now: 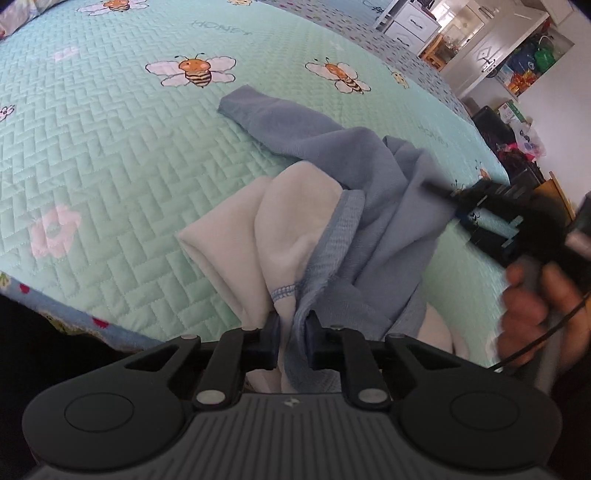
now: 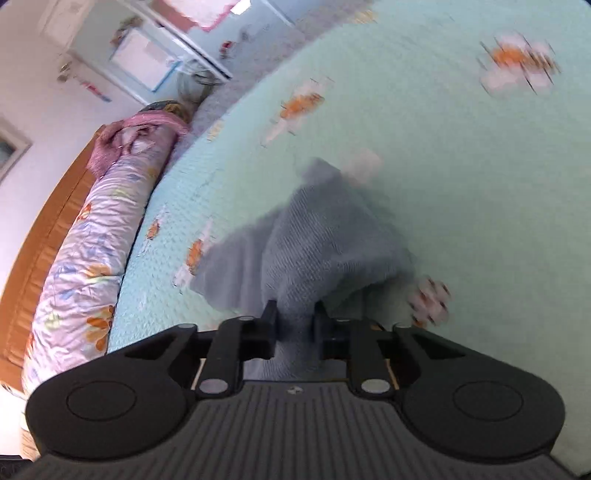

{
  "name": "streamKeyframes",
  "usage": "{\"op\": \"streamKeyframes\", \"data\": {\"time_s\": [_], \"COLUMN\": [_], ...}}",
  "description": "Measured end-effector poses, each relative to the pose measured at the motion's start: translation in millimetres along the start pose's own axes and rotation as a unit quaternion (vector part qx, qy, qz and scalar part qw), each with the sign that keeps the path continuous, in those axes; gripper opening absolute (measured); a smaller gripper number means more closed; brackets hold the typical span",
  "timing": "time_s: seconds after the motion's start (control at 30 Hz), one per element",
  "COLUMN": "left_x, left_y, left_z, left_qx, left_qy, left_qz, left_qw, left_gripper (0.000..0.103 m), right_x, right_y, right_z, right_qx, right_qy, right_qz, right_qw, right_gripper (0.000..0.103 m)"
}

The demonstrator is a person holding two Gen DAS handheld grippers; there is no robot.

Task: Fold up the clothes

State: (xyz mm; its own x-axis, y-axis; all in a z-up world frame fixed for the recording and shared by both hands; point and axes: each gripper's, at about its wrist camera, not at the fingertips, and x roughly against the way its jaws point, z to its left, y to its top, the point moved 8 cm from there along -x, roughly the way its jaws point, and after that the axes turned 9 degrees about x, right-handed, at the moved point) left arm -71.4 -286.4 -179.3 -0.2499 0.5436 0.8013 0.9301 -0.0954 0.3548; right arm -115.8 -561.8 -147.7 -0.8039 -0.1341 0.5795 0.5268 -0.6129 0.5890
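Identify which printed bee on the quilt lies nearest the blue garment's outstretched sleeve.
The bee left of the sleeve tip, facing the camera; the other bee sits farther right, body angled.

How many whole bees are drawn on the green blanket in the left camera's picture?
2 whole bees: one at upper middle of the blanket, another to its right. Parts of more show at the top edge, and the blue garment may hide others.

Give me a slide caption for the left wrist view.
Both grippers, left gripper and right gripper, clamp blue garment.
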Motion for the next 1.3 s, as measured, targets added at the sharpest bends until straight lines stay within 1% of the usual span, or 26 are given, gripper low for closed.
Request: {"op": "streamKeyframes", "data": {"time_s": [0.07, 0.1, 0.17, 0.23, 0.3, 0.33, 0.4, 0.47, 0.5, 0.53, 0.57, 0.6, 0.63, 0.7, 0.8, 0.83, 0.87, 0.9, 0.93, 1.0, 1.03, 1.07, 1.1, 1.2, 1.27, 1.3], "left_x": [5, 9, 17, 26, 32, 30, 18, 0, -6, -11, -13, -14, -11, -5, 0, -6, -12, -22, -31, -41, -41, -42, -42, -30, -16, -4], "left_y": [9, 15, 27, 38, 44, 45, 38, 26, 19, 14, 11, 8, 8, 10, 14, 16, 17, 16, 14, 12, 15, 17, 20, 37, 48, 54], "left_z": [-6, -10, -19, -26, -28, -25, -13, 0, 5, 9, 12, 12, 10, -1, -15, -19, -23, -24, -25, -24, -24, -24, -23, -24, -31, -38], "left_qx": [-0.002, -0.002, -0.003, -0.005, -0.008, -0.004, 0.013, 0.031, 0.036, 0.040, 0.044, 0.047, 0.043, 0.023, -0.014, -0.026, -0.038, -0.052, -0.056, -0.040, -0.031, -0.022, -0.014, -0.007, -0.001, -0.004], "left_qy": [-0.009, -0.015, -0.034, -0.051, -0.056, -0.052, -0.042, -0.031, -0.026, -0.021, -0.016, -0.016, -0.019, -0.026, -0.019, -0.006, 0.007, 0.014, 0.015, 0.003, -0.007, -0.017, -0.026, -0.033, -0.060, -0.080], "left_qz": [-0.012, -0.019, -0.039, -0.060, -0.076, -0.075, -0.053, -0.019, -0.008, -0.002, 0.003, 0.006, 0.008, 0.004, -0.012, -0.008, -0.003, 0.009, 0.018, 0.025, 0.021, 0.016, 0.010, -0.042, -0.069, -0.086], "left_qw": [0.9999, 0.9997, 0.9986, 0.9969, 0.9955, 0.9958, 0.9976, 0.9989, 0.9990, 0.9990, 0.9989, 0.9988, 0.9989, 0.9994, 0.9997, 0.9996, 0.9992, 0.9985, 0.9981, 0.9989, 0.9993, 0.9995, 0.9995, 0.9985, 0.9958, 0.9931], "left_gripper": [0.013, 0.013, 0.012, 0.013, 0.013, 0.014, 0.014, 0.015, 0.015, 0.016, 0.017, 0.017, 0.018, 0.019, 0.035, 0.043, 0.049, 0.050, 0.049, 0.042, 0.031, 0.023, 0.022, 0.020, 0.021, 0.021], "right_x": [18, 28, 51, 79, 98, 101, 94, 82, 74, 64, 54, 44, 34, 15, -7, -13, -19, -23, -28, -22, -14, -3, 10, 57, 91, 108], "right_y": [29, 48, 82, 102, 103, 96, 69, 38, 20, 9, -1, -11, -21, -41, -39, -35, -30, -24, -19, -2, 6, 16, 26, 56, 70, 74], "right_z": [15, 18, 22, 19, 9, 0, -20, -37, -44, -44, -41, -38, -35, -29, -12, -8, -6, -4, -2, 3, 5, 6, 7, 7, 8, 8], "right_qx": [0.001, -0.008, -0.019, -0.012, 0.001, -0.008, -0.029, -0.049, -0.060, -0.063, -0.064, -0.065, -0.065, -0.066, -0.051, -0.049, -0.046, -0.043, -0.039, -0.044, -0.048, -0.052, -0.056, -0.063, -0.055, -0.052], "right_qy": [0.016, 0.026, 0.040, 0.033, 0.005, -0.003, -0.013, -0.023, -0.028, -0.030, -0.029, -0.029, -0.029, -0.028, -0.023, -0.021, -0.027, -0.035, -0.043, -0.031, -0.023, -0.011, 0.003, 0.037, 0.048, 0.051], "right_qz": [-0.042, -0.069, -0.121, -0.163, -0.184, -0.182, -0.150, -0.112, -0.091, -0.074, -0.057, -0.041, -0.025, 0.008, 0.010, 0.007, 0.004, 0.000, -0.004, -0.029, -0.047, -0.069, -0.092, -0.157, -0.205, -0.228], "right_qw": [0.999, 0.997, 0.992, 0.986, 0.983, 0.983, 0.988, 0.992, 0.994, 0.995, 0.996, 0.997, 0.997, 0.997, 0.998, 0.999, 0.999, 0.998, 0.998, 0.998, 0.998, 0.996, 0.994, 0.985, 0.976, 0.971], "right_gripper": [0.012, 0.008, 0.006, 0.006, 0.006, 0.007, 0.014, 0.026, 0.036, 0.043, 0.046, 0.053, 0.055, 0.055, 0.055, 0.053, 0.047, 0.025, 0.014, 0.011, 0.010, 0.010, 0.009, 0.008, 0.008, 0.008]}}
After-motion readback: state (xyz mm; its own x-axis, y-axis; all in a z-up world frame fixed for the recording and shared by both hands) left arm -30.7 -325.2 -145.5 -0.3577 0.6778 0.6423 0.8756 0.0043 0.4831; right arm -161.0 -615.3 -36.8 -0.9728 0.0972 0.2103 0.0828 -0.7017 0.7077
